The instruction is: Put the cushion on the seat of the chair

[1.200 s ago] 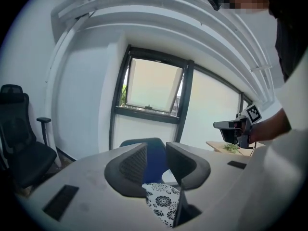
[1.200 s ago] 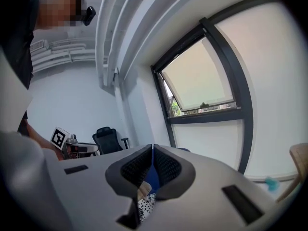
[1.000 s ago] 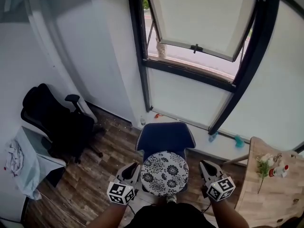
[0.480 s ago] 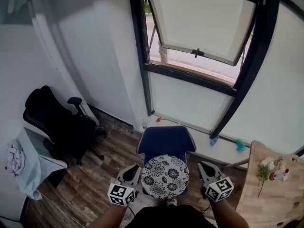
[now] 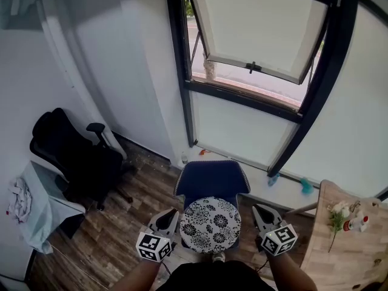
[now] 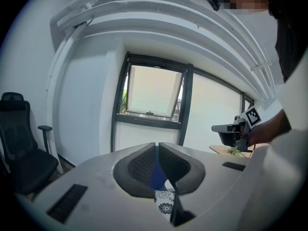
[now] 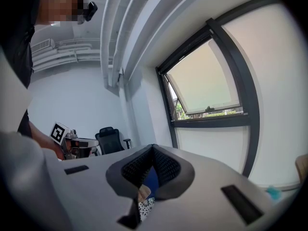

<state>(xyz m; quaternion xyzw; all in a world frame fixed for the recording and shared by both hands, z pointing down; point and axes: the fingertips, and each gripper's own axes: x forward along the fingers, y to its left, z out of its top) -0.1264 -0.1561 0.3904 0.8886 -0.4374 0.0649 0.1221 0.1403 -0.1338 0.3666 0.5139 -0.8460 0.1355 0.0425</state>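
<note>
While the flowery cushion (image 5: 211, 224) lies on the seat of the blue chair (image 5: 212, 177), the left gripper (image 5: 170, 214) sits just beside it at 9 o'clock and the right gripper (image 5: 260, 211) at 3 o'clock. Both pairs of jaws are pressed together with nothing in them. The left ones have just been closing.

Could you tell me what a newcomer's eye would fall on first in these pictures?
The round black-and-white floral cushion lies on the seat of the blue chair, low in the middle of the head view. Above it, a large dark-framed window stands tilted open, bright against the white wall. A black office chair sits at the left, on the wooden floor.
</note>
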